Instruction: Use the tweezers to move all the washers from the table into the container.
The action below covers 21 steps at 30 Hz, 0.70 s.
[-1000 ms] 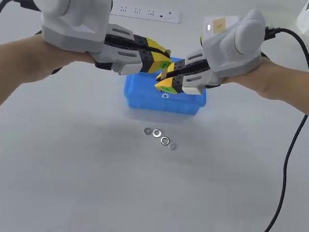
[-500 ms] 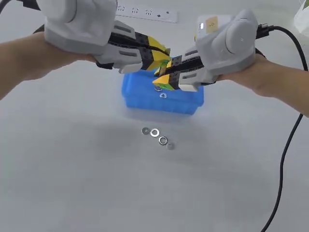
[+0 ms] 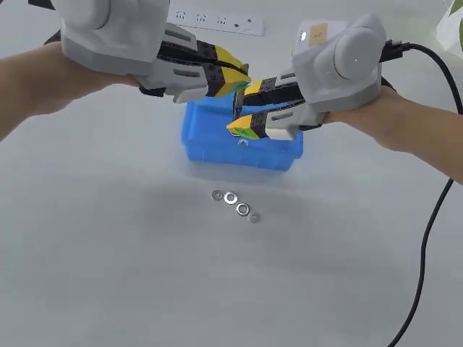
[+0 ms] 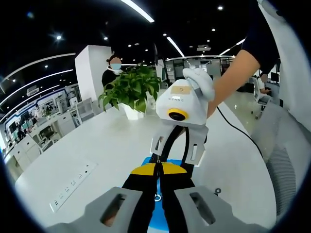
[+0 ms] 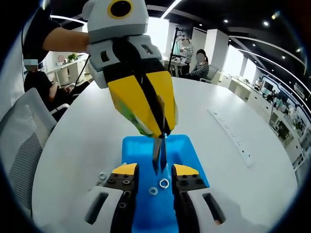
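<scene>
Our left gripper [image 3: 239, 78] is clenched on the tweezers [image 5: 161, 145], tips down over the container [image 3: 210, 148]. Our right gripper [image 5: 155, 168] straddles them, jaws apart. Two washers [image 5: 164, 183] lie inside it, and four loose washers [image 3: 235, 203] lie just in front. We judge this to be the drop; next comes fetching another.

Four washers [image 3: 230, 197] on the desk [image 3: 108, 253] — two more inside the one blue container [image 3: 199, 152] — one pair of tweezers [image 5: 159, 145].
</scene>
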Motion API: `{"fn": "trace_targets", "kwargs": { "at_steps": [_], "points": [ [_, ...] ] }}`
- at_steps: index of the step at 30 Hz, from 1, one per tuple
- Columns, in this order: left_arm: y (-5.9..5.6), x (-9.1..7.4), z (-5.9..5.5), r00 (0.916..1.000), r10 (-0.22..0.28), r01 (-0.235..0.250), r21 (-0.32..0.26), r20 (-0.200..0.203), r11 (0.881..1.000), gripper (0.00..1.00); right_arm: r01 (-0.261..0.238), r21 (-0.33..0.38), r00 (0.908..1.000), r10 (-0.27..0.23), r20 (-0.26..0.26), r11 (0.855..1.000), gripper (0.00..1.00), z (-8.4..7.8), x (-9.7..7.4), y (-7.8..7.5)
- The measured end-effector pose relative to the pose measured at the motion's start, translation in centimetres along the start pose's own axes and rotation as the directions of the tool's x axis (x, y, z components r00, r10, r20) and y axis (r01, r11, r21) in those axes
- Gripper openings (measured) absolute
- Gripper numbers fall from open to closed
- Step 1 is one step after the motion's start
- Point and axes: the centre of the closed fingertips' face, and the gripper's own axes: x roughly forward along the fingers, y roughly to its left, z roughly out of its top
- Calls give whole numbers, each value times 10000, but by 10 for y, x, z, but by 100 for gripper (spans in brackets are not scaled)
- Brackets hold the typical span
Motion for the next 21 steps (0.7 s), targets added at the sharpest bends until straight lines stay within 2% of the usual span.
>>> {"fn": "trace_targets", "kwargs": {
  "at_steps": [2, 4, 7, 10, 12, 15, 19, 21],
  "points": [
    [1, -1, 2, 10000, 29, -29, 60, -4, 10000, 5, 118, -18, 9998, -117, 150, 9999, 32, 1, -2, 0],
    [2, -3, 4, 10000, 24, -23, 147, -49, 9999, 5, 200, 391, 9985, -220, 504, 9990, 34, 5, -5, 0],
    [1, -5, 5, 10000, 44, -42, 233, -59, 9997, 5, 369, 383, 9975, -392, 586, 9986, 45, 4, -9, 0],
    [-3, -9, 12, 10000, 41, -41, 350, 13, 9994, 5, 704, 572, 9956, -737, 573, 9959, 56, 2, -14, 2],
    [-6, -12, 14, 10000, 23, -25, 393, 48, 9992, 5, 915, 724, 9931, -964, 670, 9932, 62, 1, -19, 6],
    [-7, -14, 15, 10000, 33, -32, 498, -12, 9988, 5, 1069, 846, 9863, -1164, 1167, 9907, 66, 7, -29, 15],
    [-11, -20, 26, 9998, 128, -136, 538, 162, 9985, 5, 1207, 938, 9851, -1309, 1112, 9882, 76, 5, -37, 27],
    [-12, -21, 27, 9997, 152, -162, 606, 166, 9980, 5, 1132, 1301, 9811, -1314, 1417, 9850, 81, 9, -41, 34]
  ]
}}
